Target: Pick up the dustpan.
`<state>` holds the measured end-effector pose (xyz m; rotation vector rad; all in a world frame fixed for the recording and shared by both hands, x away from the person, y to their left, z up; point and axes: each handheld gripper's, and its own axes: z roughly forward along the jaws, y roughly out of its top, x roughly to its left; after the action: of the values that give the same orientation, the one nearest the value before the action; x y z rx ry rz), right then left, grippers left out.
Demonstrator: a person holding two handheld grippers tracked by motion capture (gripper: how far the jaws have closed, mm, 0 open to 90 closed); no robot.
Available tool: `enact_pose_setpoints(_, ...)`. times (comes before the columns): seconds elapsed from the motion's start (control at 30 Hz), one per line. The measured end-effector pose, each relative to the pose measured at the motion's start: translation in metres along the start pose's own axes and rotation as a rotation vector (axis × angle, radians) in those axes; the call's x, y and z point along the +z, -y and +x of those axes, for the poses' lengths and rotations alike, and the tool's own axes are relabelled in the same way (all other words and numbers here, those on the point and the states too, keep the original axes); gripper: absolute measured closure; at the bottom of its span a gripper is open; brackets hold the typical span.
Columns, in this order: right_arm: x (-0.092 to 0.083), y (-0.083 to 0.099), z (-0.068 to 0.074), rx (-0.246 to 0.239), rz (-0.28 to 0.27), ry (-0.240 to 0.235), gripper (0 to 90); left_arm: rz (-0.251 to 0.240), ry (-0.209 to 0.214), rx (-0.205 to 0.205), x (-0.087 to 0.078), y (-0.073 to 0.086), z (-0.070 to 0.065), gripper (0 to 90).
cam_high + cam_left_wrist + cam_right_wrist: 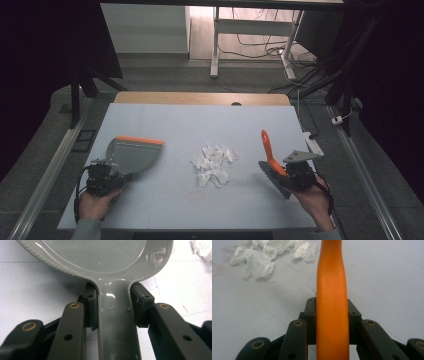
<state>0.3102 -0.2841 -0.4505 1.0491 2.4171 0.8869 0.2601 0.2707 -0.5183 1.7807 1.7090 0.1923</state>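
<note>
A grey dustpan (131, 154) with an orange front lip rests on the pale blue table (175, 120) at the left. My left gripper (102, 175) is shut on its handle; in the left gripper view the pads clamp the grey handle (113, 322) from both sides, below the pan (100, 255). My right gripper (295, 175) is shut on an orange-handled brush (269, 150), whose grey bristles (272, 177) point toward the table. The orange handle (332, 290) runs up between the right jaws. A pile of crumpled white paper scraps (212, 162) lies between the two tools, and shows as scraps (262, 255) at the upper left.
A white power strip (312, 142) lies just off the table's right edge. Metal rails run along both sides of the table. A wooden strip (200, 98) borders the far edge, with desk legs and cables on the floor beyond.
</note>
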Motion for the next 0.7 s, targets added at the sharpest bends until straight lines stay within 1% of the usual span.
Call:
enact_pose_setpoints(0.2,0.000,0.000,0.000,0.000,0.001,-0.001,70.5,-0.007,0.004,0.015,-0.002,0.000,0.001,61.8)
enact_pose_setpoints(0.3,0.000,0.000,0.001,0.002,-0.003,0.000,70.5,-0.014,0.007,0.031,-0.004,0.000,0.001,61.7)
enact_pose_setpoints(0.33,-0.001,0.000,0.001,0.000,-0.005,0.000,70.5,-0.028,0.007,0.041,-0.005,0.000,0.001,61.7)
enact_pose_setpoints(0.4,-0.001,0.000,0.001,0.001,-0.006,0.002,70.5,-0.040,0.009,0.052,-0.007,0.000,0.000,61.7)
enact_pose_setpoints(0.47,-0.001,-0.001,0.001,0.001,-0.007,0.001,70.5,-0.055,0.019,0.074,-0.009,0.000,0.001,61.7)
enact_pose_setpoints(0.5,-0.001,-0.001,0.001,0.001,-0.006,0.000,70.5,-0.057,0.031,0.076,-0.011,0.000,0.001,61.7)
enact_pose_setpoints(0.6,-0.002,-0.001,0.000,0.003,-0.010,0.001,70.5,-0.072,0.055,0.097,-0.013,0.000,0.002,61.8)
enact_pose_setpoints(0.7,-0.002,-0.001,0.001,0.004,-0.014,0.002,70.5,-0.086,0.080,0.130,-0.017,-0.001,0.002,61.7)
